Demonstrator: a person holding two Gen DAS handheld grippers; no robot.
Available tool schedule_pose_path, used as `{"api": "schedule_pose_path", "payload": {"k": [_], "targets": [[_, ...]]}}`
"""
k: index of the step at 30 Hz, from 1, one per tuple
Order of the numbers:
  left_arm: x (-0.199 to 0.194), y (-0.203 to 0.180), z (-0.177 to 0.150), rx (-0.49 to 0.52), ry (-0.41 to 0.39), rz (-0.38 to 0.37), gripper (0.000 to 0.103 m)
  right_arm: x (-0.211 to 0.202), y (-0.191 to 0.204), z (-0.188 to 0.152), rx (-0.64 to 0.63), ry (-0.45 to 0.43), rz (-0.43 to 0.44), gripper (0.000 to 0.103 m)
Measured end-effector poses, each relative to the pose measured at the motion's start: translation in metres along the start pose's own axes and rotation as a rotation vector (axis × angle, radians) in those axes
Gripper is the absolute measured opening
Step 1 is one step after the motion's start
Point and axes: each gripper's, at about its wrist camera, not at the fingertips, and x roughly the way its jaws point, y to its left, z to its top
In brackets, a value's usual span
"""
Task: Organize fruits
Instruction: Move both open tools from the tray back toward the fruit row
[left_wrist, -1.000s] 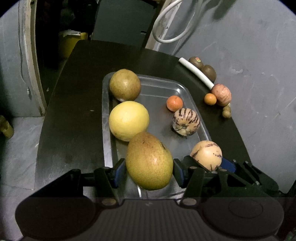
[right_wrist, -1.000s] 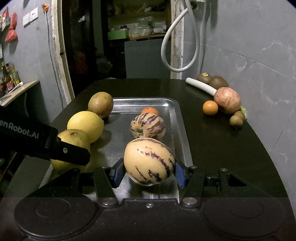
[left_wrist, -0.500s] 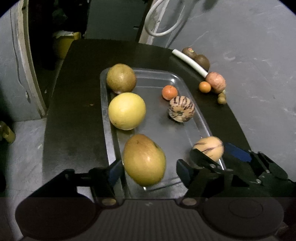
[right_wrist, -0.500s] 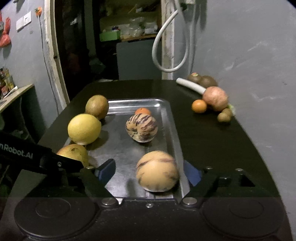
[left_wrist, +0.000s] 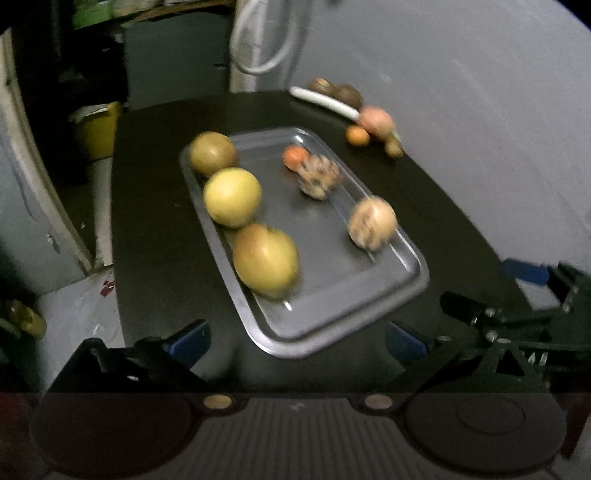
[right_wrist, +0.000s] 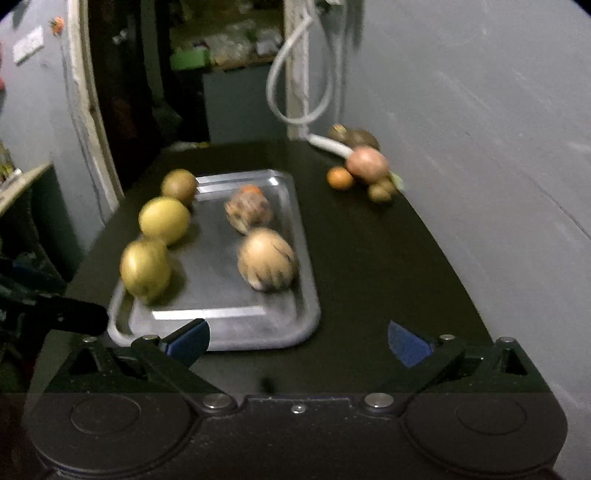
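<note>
A metal tray (left_wrist: 332, 295) (right_wrist: 221, 325) lies on the dark table. On its left side sit a yellow-green mango (left_wrist: 266, 260) (right_wrist: 144, 269), a round yellow fruit (left_wrist: 232, 196) and a brownish round fruit (left_wrist: 212, 153). On its right side sit a striped melon (left_wrist: 372, 222) (right_wrist: 266, 258), a second striped melon (left_wrist: 318, 176) and a small orange (left_wrist: 294, 156). My left gripper (left_wrist: 295, 339) hangs before the tray's near end, jaws opening, nothing between them. My right gripper (right_wrist: 297, 339) is likewise back from the tray, jaws opening and empty.
Against the wall at the table's far right lie an apple (right_wrist: 367, 164), a loose orange (right_wrist: 340, 178), kiwis (right_wrist: 364, 138) and small brown fruits (right_wrist: 380, 190) beside a white hose (right_wrist: 328, 144). A doorway and a yellow bin (left_wrist: 98, 127) are at the far left.
Both grippers let go of their fruit, the left its mango and the right its striped melon. Both opened wide and drew back and up from the tray. Both fruits now rest on it.
</note>
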Motion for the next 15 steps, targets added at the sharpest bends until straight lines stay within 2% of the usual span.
{"api": "schedule_pose_path", "payload": {"k": [7, 15], "targets": [[0.012, -0.02, -0.003, 0.078, 0.06, -0.025, 0.103, -0.007, -0.026, -0.021, 0.078, 0.083, -0.101, 0.102], [0.026, -0.055, 0.013, 0.17, 0.063, -0.045, 0.103, -0.01, -0.051, -0.026, 0.137, 0.073, -0.186, 0.102]]}}
